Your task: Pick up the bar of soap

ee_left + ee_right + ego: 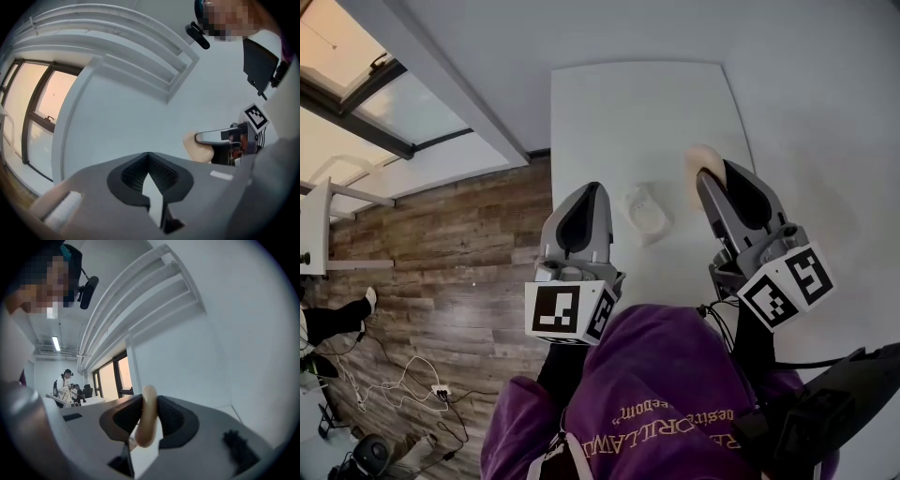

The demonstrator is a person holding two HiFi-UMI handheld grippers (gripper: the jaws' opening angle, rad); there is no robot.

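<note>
Head view showed the right gripper [711,176] clamped on the bar of soap [701,159], with the pale bar held to the right of the white dish [647,212] that sat on the white table [609,103]. Right gripper view confirmed the hold: both dark pads pressed the flat sides of the cream bar [147,420], which stood on edge with a white wall [225,333] behind it. The left gripper [589,190] hung just left of the dish, and in its own view its jaws [149,156] met at the tips with nothing between them. From that same view the soap [196,149] appeared as a rounded lump beneath a finger of the right gripper [202,138]. A purple sleeve [675,394] filled the foreground on the near side of the dish, while wood flooring [441,244] and loose cables [412,380] lay well to the left of it.
</note>
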